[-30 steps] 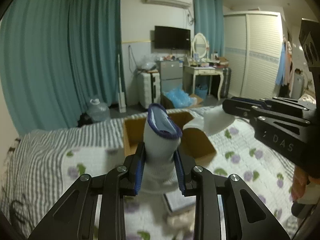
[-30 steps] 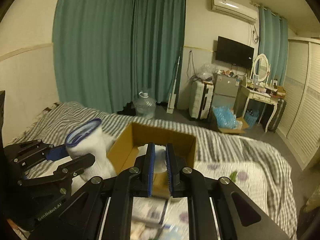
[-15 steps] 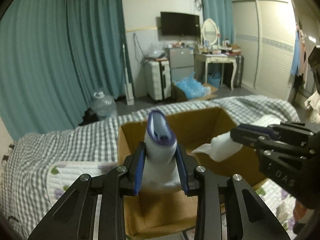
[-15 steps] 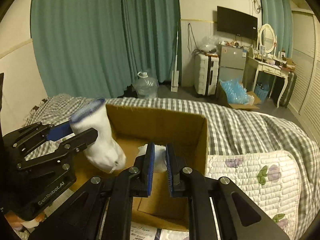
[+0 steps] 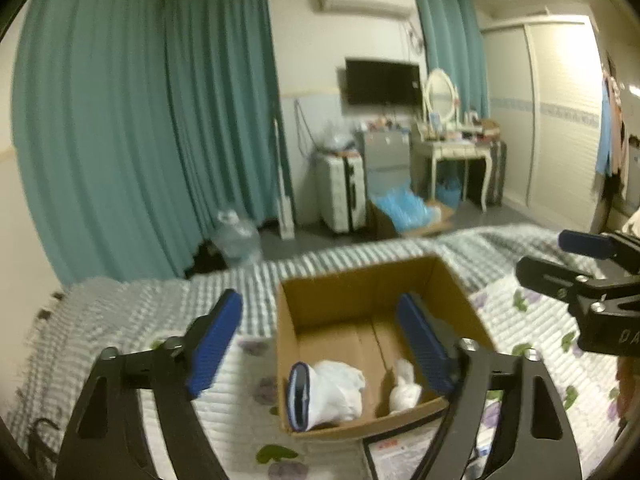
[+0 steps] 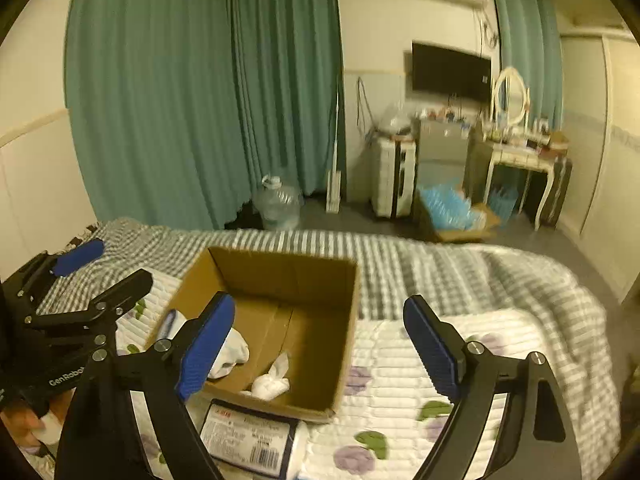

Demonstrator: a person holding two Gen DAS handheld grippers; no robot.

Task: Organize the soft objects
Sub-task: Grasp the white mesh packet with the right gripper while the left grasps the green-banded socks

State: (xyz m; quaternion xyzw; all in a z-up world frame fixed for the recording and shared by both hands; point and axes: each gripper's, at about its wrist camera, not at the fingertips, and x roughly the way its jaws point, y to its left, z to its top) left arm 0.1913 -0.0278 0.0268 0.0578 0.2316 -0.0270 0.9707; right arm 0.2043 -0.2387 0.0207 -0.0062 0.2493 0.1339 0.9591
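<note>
An open cardboard box (image 5: 360,280) (image 6: 344,280) sits on the bed. Inside lie a white sock with a blue cuff (image 5: 324,394) (image 6: 230,350) at the near left and a small white bundled sock (image 5: 404,390) (image 6: 270,382) to its right. My left gripper (image 5: 320,344) is open and empty, above and in front of the box. My right gripper (image 6: 320,344) is open and empty, above the box's near right side. Each gripper shows at the edge of the other's view, the right one (image 5: 568,256) and the left one (image 6: 104,264).
The bed has a white quilt with flowers (image 6: 440,364) over a grey checked blanket (image 6: 440,260). A printed packet (image 6: 248,436) lies against the box's near side. Beyond the bed are teal curtains, a water jug (image 6: 278,202), a suitcase and a dressing table.
Both grippers have opened and let go of their socks, which now lie in the box. Both grippers have pulled back and up from the box.
</note>
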